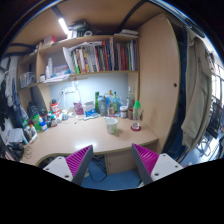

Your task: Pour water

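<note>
My gripper is open and empty, its two magenta pads wide apart, held well back from a light wooden desk. Beyond the fingers, on the desk, a pale cup stands near the front edge. Behind it several bottles stand in a row against the wall, with a green-topped bottle to their right. Nothing is between the fingers; blue floor shows below them.
A bookshelf full of books hangs above the desk. A tall wooden cabinet stands at the right of the desk. Clutter of small items covers the desk's left part. A lamp glows overhead.
</note>
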